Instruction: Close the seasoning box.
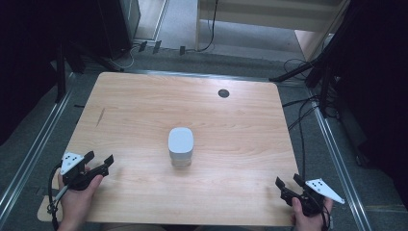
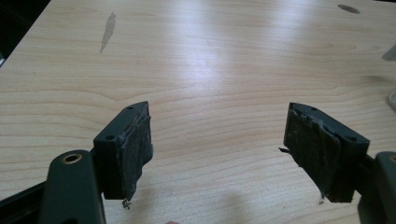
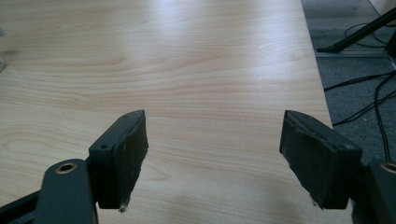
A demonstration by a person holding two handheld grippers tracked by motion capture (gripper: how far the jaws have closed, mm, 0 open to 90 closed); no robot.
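The left gripper [image 2: 217, 156] holds its worn fingers [image 2: 135, 149] wide apart above the wooden table [image 2: 210, 60].

place: lab-style recording space | bench [image 1: 144, 110]: lone light-wood top with cable grommet [image 1: 223, 93] | floor: grey carpet [image 1: 29, 144], loose cables [image 1: 300, 113], metal rails [image 1: 337, 159] | surround: dark stands [image 1: 308, 72], black drapes [image 1: 29, 48] | background: pale wooden furniture [image 1: 269, 19]
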